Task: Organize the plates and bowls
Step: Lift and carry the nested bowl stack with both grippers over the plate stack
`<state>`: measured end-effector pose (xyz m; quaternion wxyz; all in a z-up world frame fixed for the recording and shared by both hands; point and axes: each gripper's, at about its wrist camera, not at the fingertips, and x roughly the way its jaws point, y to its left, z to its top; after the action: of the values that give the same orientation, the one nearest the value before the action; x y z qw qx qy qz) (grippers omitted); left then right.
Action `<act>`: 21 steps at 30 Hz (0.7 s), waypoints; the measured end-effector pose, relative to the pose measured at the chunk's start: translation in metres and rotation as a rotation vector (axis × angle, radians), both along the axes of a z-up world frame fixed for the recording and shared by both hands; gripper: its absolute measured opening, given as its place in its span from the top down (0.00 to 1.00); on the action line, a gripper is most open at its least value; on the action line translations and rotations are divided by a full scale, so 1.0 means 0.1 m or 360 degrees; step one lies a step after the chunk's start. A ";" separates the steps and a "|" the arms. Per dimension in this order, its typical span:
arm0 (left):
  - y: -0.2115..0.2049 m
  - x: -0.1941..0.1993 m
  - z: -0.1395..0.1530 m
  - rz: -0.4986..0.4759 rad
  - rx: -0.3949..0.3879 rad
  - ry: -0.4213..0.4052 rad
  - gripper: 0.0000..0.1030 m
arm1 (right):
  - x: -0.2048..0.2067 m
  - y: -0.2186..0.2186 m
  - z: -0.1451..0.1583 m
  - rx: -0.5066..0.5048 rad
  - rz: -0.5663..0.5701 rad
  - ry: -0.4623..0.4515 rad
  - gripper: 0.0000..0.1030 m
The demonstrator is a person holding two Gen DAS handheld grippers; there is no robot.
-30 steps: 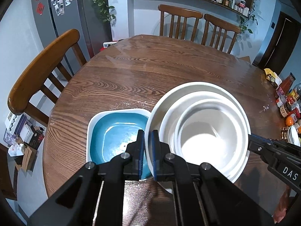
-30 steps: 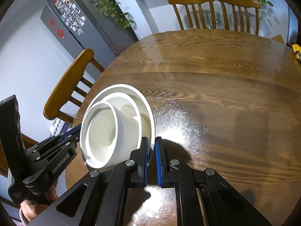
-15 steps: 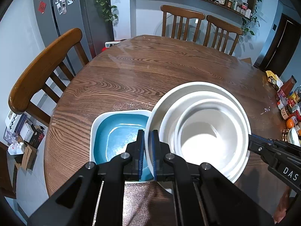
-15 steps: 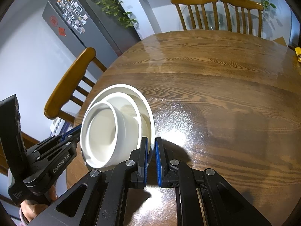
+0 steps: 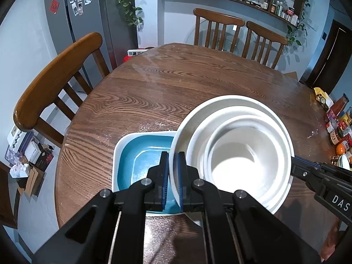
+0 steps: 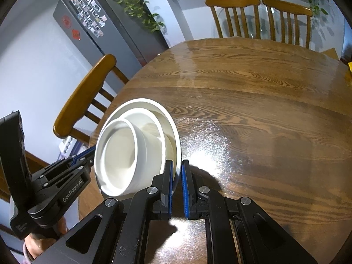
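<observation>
A stack of white bowls (image 5: 239, 154), two smaller ones nested in a wide one, is held from opposite sides above the wooden table (image 5: 176, 83). My left gripper (image 5: 173, 165) is shut on the wide bowl's near-left rim. Across the stack, my right gripper (image 5: 296, 165) pinches the far-right rim. In the right wrist view the stack (image 6: 132, 151) tilts, with the right gripper (image 6: 177, 173) shut on its rim and the left gripper (image 6: 92, 154) on the other side. A square blue dish (image 5: 140, 158) with a white rim lies on the table, partly covered by the stack.
Wooden chairs stand at the left (image 5: 55, 83) and far side (image 5: 220, 28) of the round table. Jars and bottles (image 5: 338, 123) crowd the right edge. A grey fridge (image 5: 83, 11) stands behind. A hand (image 6: 41, 242) holds the left gripper's handle.
The table and blue dish slide slightly right in the left wrist view. Both grips on the stack are unchanged.
</observation>
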<state>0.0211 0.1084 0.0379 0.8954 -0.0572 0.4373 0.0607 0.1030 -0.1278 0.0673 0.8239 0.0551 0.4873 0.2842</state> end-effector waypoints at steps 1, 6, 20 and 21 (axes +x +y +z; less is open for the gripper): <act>0.00 0.00 0.00 0.0007 -0.0001 0.0001 0.97 | 0.00 0.00 0.00 -0.0001 0.0005 0.0000 0.89; 0.05 -0.01 0.00 0.0031 -0.0003 0.0003 0.97 | 0.02 0.08 0.01 -0.0011 0.0031 -0.0001 0.89; 0.29 -0.05 -0.04 0.0107 -0.0015 0.0015 0.97 | 0.06 0.32 -0.01 -0.0036 0.0106 0.0009 0.89; 0.31 -0.05 -0.05 0.0111 -0.0015 0.0016 0.97 | 0.06 0.34 -0.02 -0.0039 0.0113 0.0009 0.89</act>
<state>0.0163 0.1398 0.0331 0.8903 -0.0763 0.4398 0.0901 0.1091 -0.0938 0.0657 0.8126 0.0286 0.4946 0.3070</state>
